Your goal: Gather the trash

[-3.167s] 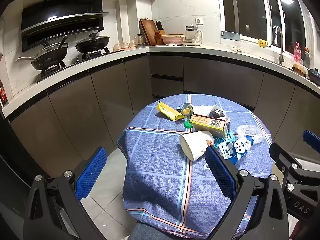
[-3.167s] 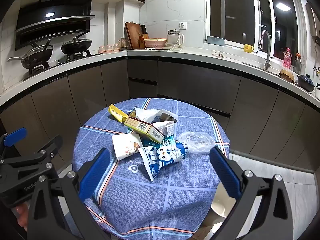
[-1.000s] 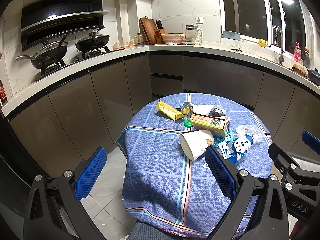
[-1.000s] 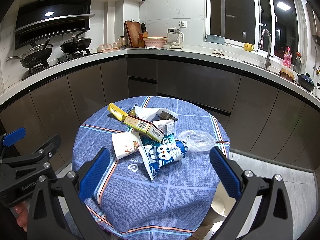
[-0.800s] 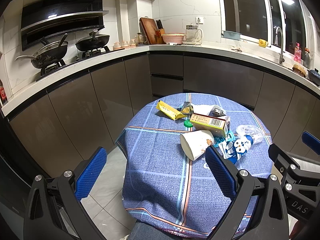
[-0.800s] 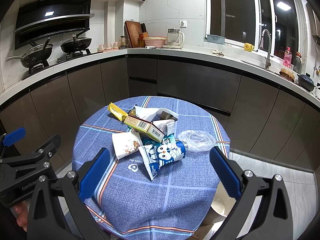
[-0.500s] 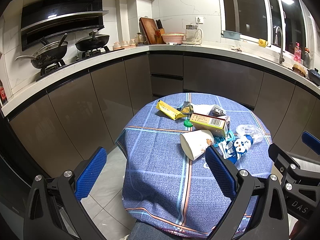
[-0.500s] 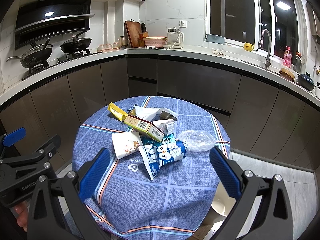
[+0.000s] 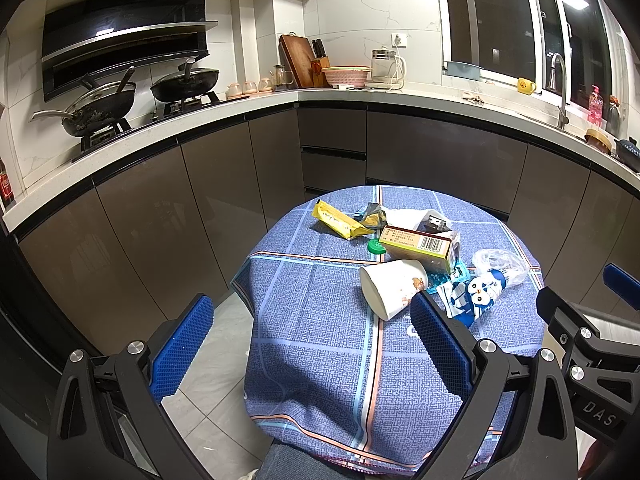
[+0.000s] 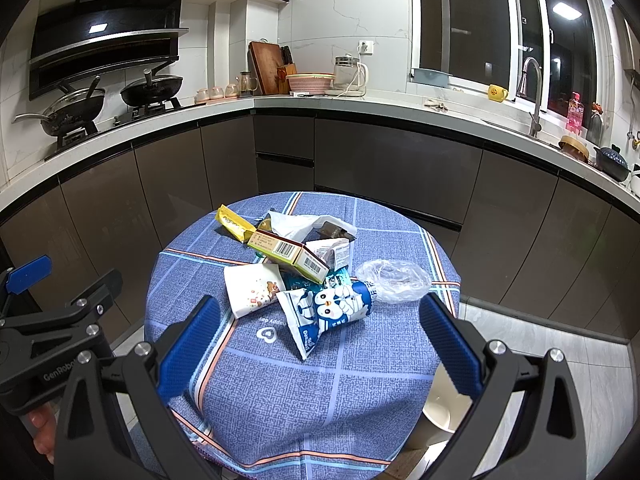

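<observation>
A pile of trash lies on a round table with a blue checked cloth (image 10: 304,392). It holds a tipped white paper cup (image 10: 250,287), a blue cartoon snack bag (image 10: 328,308), a tan carton with a barcode (image 10: 286,254), a yellow wrapper (image 10: 232,222), a clear plastic bag (image 10: 394,280) and crumpled white paper (image 10: 298,222). The left wrist view shows the cup (image 9: 390,284), carton (image 9: 416,242), yellow wrapper (image 9: 340,222) and a green cap (image 9: 376,246). My left gripper (image 9: 316,344) and right gripper (image 10: 320,344) are both open and empty, held short of the pile.
Dark kitchen cabinets and a white counter (image 10: 360,104) curve behind the table. Woks sit on the stove (image 9: 100,104) at left. A white bin (image 10: 444,404) stands on the tiled floor by the table's right side. Each gripper shows at the edge of the other's view.
</observation>
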Demonstrator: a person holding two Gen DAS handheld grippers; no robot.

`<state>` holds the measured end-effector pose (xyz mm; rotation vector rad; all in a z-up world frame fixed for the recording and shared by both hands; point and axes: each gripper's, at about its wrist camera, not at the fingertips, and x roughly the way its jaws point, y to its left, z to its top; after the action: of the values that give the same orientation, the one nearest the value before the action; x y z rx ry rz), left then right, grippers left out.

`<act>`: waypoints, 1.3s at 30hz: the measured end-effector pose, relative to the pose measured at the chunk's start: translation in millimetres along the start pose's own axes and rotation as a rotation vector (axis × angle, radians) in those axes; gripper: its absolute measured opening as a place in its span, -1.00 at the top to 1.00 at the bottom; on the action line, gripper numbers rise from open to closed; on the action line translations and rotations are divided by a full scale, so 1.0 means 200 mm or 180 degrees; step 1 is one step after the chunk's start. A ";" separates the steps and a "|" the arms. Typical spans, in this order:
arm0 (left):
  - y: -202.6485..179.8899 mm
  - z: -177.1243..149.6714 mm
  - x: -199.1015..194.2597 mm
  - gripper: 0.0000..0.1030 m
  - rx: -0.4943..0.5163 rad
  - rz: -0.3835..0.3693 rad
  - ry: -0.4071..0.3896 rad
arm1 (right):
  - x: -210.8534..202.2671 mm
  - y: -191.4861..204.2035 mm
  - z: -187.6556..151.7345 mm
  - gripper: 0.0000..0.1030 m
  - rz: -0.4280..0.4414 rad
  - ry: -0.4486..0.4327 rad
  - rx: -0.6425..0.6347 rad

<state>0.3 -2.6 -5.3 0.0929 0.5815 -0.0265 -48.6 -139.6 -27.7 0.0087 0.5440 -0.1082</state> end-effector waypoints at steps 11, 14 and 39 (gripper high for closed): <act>-0.01 -0.01 0.01 -0.84 0.0000 -0.0002 0.0004 | 0.00 0.00 0.01 -0.94 0.0005 0.0009 0.0002; 0.00 -0.02 0.01 -0.84 -0.0002 0.0000 0.0016 | 0.02 -0.01 -0.01 -0.94 0.0004 0.0018 -0.0009; 0.01 0.02 0.17 -0.84 -0.0026 0.0047 0.0209 | 0.21 -0.02 0.02 -0.94 0.0063 0.0250 0.0028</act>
<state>30.6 -0.2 -19.7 0.0903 0.6463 -0.0068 -11.3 -148.4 -46.6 0.0270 0.6218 -0.0912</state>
